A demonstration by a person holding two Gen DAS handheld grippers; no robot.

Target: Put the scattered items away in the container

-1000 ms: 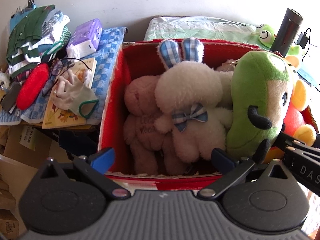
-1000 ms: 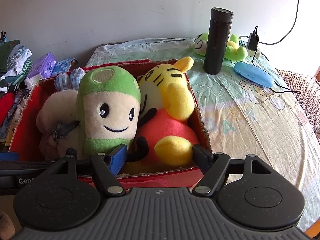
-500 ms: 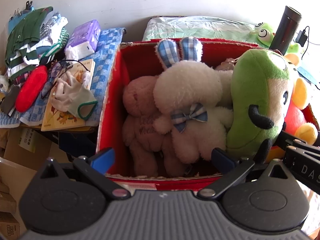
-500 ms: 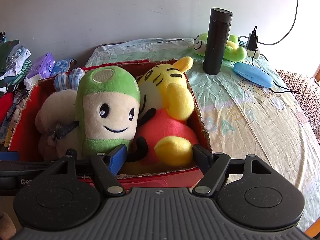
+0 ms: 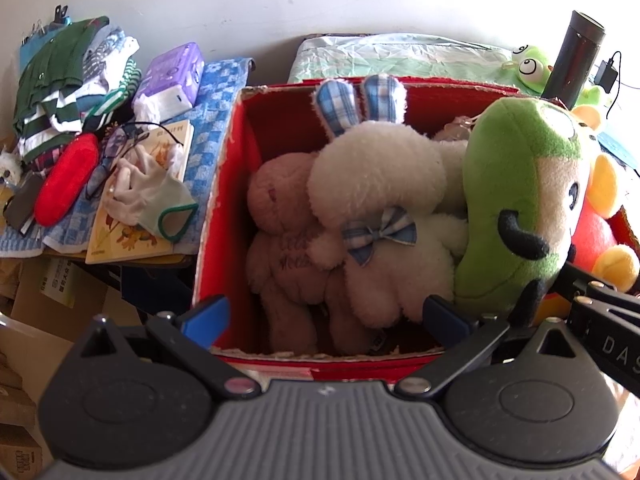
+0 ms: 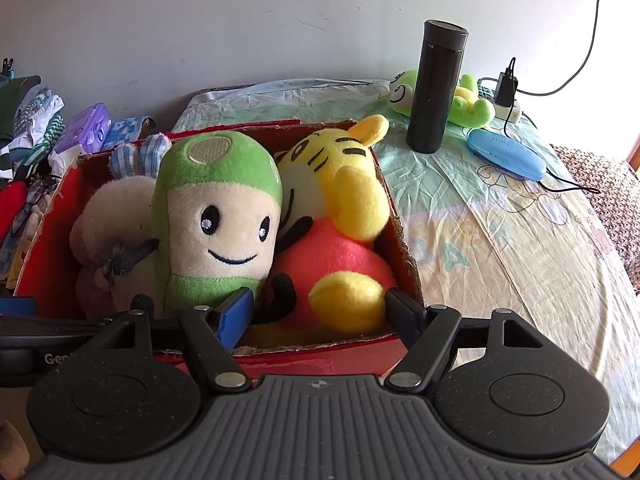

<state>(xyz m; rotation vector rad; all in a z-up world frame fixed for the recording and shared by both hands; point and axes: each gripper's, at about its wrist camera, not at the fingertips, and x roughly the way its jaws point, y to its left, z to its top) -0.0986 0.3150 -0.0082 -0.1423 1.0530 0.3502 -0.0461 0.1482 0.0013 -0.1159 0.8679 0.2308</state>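
At box near edge: left gripper [image 5: 326, 314] & right gripper [image 6: 320, 310] both w/ jaws apart, nothing held. Red box [image 6: 32, 256] holds green plush [image 6: 218, 216], white rabbit [image 5: 384, 216], tiger plush [image 6: 340, 200]. Black flask [image 6: 436, 84] at 1 o'clock, blue case [image 6: 506, 154] beside; clothes pile [image 5: 64, 80] at 10 in left view.

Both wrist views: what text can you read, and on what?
"DAS", cut off by the frame edge: right gripper.
"Gen", cut off: left gripper.
Pink bear chest stitching: unreadable.
Tablecloth letters: too faint.
Cardboard box label: too small.
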